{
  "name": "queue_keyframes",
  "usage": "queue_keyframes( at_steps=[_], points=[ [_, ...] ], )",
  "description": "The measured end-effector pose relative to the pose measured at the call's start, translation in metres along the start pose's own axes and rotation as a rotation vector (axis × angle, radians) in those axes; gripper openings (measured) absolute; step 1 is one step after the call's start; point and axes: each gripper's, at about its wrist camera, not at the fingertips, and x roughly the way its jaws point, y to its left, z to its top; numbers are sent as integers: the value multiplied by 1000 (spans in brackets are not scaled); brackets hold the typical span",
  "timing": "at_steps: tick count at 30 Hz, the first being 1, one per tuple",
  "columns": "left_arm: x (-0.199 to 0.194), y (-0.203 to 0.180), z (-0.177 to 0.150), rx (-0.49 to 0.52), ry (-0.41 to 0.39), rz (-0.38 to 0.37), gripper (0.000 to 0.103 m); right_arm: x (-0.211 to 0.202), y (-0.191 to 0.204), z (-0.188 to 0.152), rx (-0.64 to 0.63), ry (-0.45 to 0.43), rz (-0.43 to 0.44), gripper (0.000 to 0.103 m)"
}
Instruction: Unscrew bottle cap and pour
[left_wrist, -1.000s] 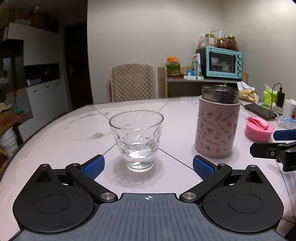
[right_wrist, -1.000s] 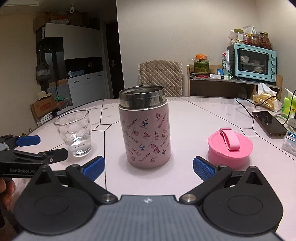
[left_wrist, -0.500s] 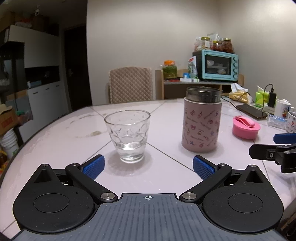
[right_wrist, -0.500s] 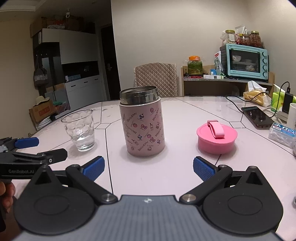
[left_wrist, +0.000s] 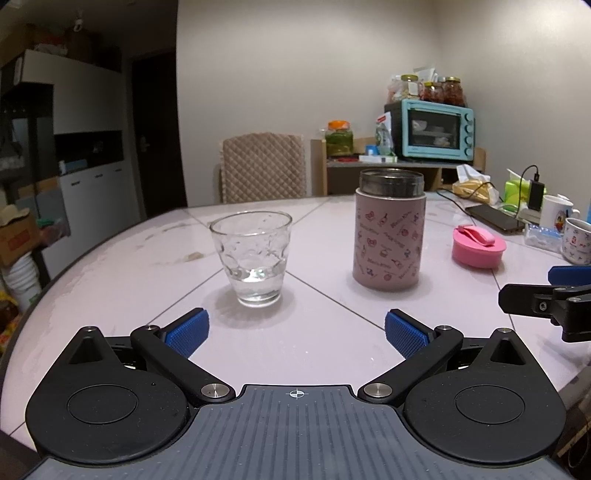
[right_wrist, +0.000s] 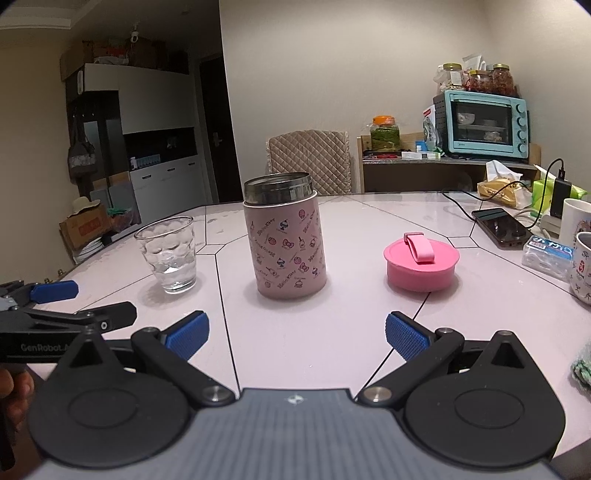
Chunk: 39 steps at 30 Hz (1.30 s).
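The pink bottle (right_wrist: 285, 251) stood upright and uncapped near the middle of the table (right_wrist: 369, 332), its steel mouth open. Its pink cap (right_wrist: 421, 260) lay on the table to the bottle's right, apart from it. A glass (left_wrist: 252, 258) holding a little water stood to the bottle's left. The left gripper (left_wrist: 294, 332) and the right gripper (right_wrist: 297, 332) hovered at the near edge, jaws spread wide, grasping nothing. Part of a hand (right_wrist: 16, 391) showed at the lower left.

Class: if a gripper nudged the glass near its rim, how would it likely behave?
The glass looks rigid and breakable. Water fills only its bottom, so it probably slides rather than tips. Its dimpled wall may help grip.
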Motion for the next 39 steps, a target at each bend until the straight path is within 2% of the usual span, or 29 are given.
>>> queue_keyframes(
  at_steps=[21,39],
  points=[
    [-43,-15,-2,21,-40,-5,103,-39,4,-7,14,-38,-8,103],
    [-52,-13,2,21,-62,-5,103,-44,11,-5,11,-44,5,103]
  ],
)
